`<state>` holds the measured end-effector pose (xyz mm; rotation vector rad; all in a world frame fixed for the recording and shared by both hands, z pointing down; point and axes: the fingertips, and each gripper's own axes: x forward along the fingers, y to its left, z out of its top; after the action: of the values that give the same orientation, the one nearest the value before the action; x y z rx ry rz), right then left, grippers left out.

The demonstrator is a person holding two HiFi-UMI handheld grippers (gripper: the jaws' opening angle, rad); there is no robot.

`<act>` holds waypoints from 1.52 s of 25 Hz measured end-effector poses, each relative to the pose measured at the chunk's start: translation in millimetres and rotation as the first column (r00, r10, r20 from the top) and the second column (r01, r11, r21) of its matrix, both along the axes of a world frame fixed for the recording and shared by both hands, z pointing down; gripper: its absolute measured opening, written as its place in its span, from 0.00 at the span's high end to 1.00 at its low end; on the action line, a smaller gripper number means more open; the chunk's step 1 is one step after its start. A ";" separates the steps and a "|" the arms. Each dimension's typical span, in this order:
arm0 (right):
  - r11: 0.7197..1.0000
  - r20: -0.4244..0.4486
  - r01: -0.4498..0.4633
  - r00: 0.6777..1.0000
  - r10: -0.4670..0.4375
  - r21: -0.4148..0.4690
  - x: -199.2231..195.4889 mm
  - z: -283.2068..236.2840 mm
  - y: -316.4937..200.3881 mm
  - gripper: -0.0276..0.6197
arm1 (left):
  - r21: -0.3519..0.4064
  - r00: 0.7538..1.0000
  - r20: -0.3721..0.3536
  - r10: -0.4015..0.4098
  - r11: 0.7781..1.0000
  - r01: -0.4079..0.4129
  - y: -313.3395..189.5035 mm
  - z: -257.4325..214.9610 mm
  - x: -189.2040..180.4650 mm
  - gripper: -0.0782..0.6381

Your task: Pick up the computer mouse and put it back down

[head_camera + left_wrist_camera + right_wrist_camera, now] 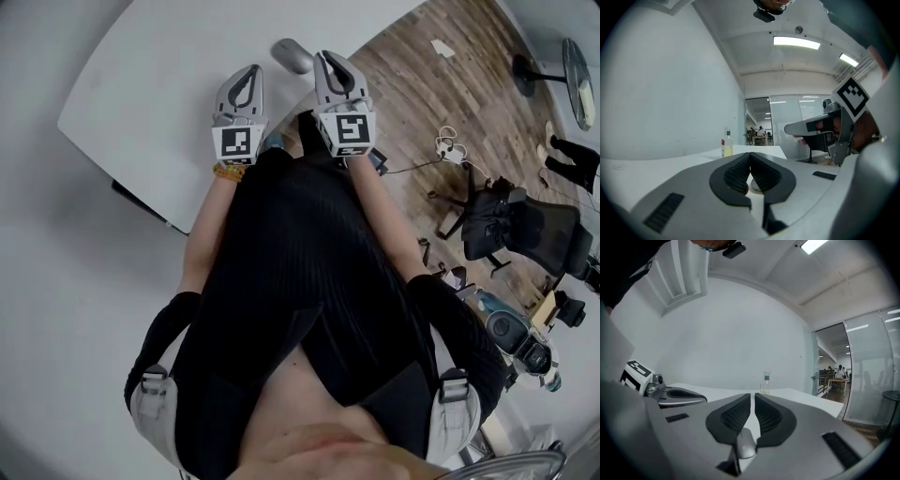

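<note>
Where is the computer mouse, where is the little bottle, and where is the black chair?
computer mouse (292,56): head view, middle of its grey back.
bottle (765,387): right gripper view, its body below the cap.
black chair (532,234): head view, its dark seat and back.

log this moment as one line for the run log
mouse: lying on white table, not held | left gripper: shut, empty | right gripper: shut, empty, tips beside mouse
</note>
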<state>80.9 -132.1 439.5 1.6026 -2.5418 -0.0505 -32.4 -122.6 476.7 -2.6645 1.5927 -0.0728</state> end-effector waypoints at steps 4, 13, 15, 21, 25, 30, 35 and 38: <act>1.000 0.001 0.000 1.000 0.000 -0.006 4.8 6.0 -4.3 0.91 | -0.020 1.000 0.010 -0.015 1.000 0.016 -2.5 12.0 -1.3 0.87; 0.999 -0.029 0.030 0.999 -0.031 -0.038 -8.9 16.5 -17.2 0.89 | -0.076 0.999 0.044 -0.023 0.997 0.027 -6.1 34.8 -18.9 0.87; 0.997 -0.037 0.041 0.998 -0.043 -0.062 -11.7 22.9 -20.8 0.80 | -0.086 0.999 0.042 -0.032 0.996 0.036 -8.6 39.7 -22.0 0.87; 0.988 -0.079 0.071 0.993 -0.083 -0.140 -16.8 43.9 -29.5 0.70 | -0.101 0.999 0.029 -0.037 0.994 0.040 -15.6 47.5 -18.9 0.87; 0.978 -0.112 0.096 0.987 -0.118 -0.188 -21.0 55.7 -31.1 0.65 | -0.115 0.999 0.003 -0.039 0.993 0.039 -16.6 48.9 -15.5 0.87; 0.965 -0.136 0.117 0.979 -0.151 -0.234 -27.5 69.7 -33.6 0.61 | -0.119 0.999 -0.009 -0.037 0.992 0.035 -15.0 50.4 -14.3 0.87; 0.942 -0.145 0.151 0.969 -0.201 -0.301 -37.2 86.3 -33.3 0.58 | -0.115 1.000 -0.008 -0.025 0.993 0.024 -13.6 49.0 -12.4 0.87; 0.921 -0.155 0.173 0.959 -0.238 -0.349 -44.0 97.9 -32.9 0.57 | -0.115 1.000 -0.009 -0.024 0.993 0.023 -14.1 48.7 -13.0 0.87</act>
<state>36.9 -165.0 537.4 1.1429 -2.3994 0.1829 -45.4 -136.7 525.4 -2.7354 1.6722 -0.1569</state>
